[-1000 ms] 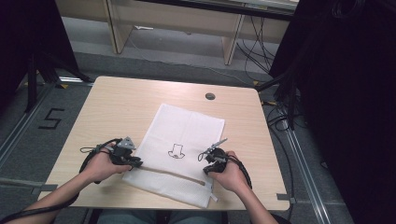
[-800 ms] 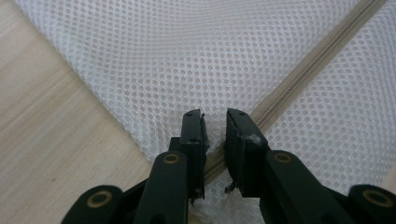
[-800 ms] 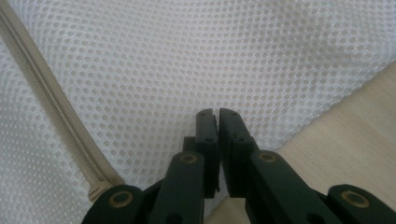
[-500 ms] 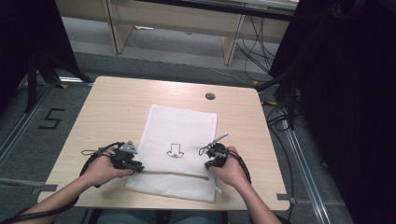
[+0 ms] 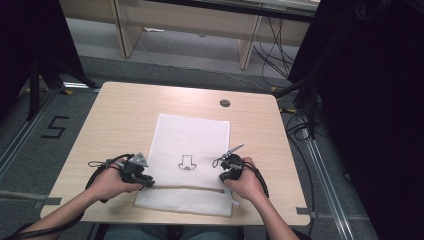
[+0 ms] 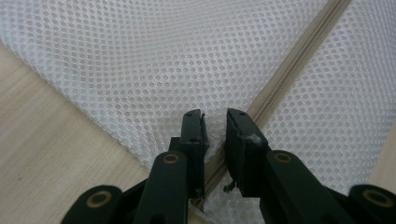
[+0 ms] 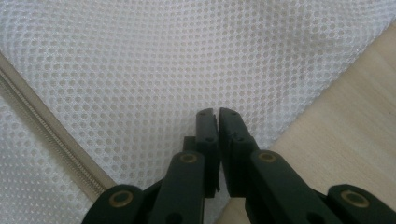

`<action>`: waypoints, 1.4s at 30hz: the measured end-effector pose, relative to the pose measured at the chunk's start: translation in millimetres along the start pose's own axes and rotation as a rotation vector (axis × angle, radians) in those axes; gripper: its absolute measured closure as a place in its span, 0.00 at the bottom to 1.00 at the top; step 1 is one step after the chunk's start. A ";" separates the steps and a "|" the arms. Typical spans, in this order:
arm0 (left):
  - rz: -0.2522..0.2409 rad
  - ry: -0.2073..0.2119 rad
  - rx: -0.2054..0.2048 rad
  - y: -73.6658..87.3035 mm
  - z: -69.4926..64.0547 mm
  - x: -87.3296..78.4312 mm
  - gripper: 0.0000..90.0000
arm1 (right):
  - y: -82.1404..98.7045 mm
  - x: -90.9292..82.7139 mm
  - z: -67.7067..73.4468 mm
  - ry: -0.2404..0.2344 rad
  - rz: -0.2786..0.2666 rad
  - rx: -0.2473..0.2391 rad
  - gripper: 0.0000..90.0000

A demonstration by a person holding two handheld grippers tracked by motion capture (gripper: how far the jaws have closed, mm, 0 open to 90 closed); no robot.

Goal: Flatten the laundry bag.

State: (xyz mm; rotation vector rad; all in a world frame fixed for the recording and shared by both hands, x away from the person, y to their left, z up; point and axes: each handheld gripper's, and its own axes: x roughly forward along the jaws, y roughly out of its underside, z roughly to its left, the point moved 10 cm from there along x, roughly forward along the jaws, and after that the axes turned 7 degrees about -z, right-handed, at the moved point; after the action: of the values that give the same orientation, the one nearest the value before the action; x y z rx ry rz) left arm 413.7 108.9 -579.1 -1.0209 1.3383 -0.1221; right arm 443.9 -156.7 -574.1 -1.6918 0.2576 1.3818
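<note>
A: Item one, leftmost on the bench?

B: The left gripper [image 5: 146,181] is being held in the person's left hand [image 5: 111,183], near the front left corner of the bench [image 5: 125,107]. In the left gripper view its jaws are being kept nearly closed on the mesh bag [image 6: 154,60], right at the end of the zipper [image 6: 299,60], with a pinch of white mesh being gripped in the narrow gap.

A: Item two, the bag itself?

B: A white mesh bag [image 5: 195,140] is being laid flat along the middle of the bench, its near end almost at the front edge. A small dark outline mark [image 5: 187,163] is being shown at its centre. A tan zipper [image 5: 187,188] is being run straight across the bag, parallel to the front edge, between the two grippers.

A: Item three, to the right?

B: The right gripper [image 5: 226,175] is being held in the right hand [image 5: 245,181], towards the front right corner. In the right gripper view its jaws are being pressed almost together on the bag's [image 7: 187,56] right border, with mesh being clamped between them and bare wood [image 7: 345,126] just beside.

A: Anything further back?

B: A round grommet [image 5: 225,103] is being listed near the far edge, well apart from the bag.
</note>
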 end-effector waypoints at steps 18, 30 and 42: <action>-0.051 0.022 -0.033 -3.7 -2.5 0.4 0.74 | 0.8 -1.0 -1.8 0.003 -0.020 0.014 0.93; -0.284 0.024 -0.010 -39.0 -6.5 -4.5 0.58 | -3.8 -12.9 -5.1 -0.010 -0.123 0.028 0.81; -0.284 -0.013 -0.025 -36.4 1.4 -4.9 0.51 | -5.2 -38.7 -9.0 -0.022 -0.244 0.018 0.73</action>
State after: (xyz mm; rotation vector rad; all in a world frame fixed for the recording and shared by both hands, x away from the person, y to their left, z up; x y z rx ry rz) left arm 430.3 91.3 -551.4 -1.2276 1.1790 -0.3121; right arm 439.8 -174.6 -538.4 -1.6327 0.0491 1.2120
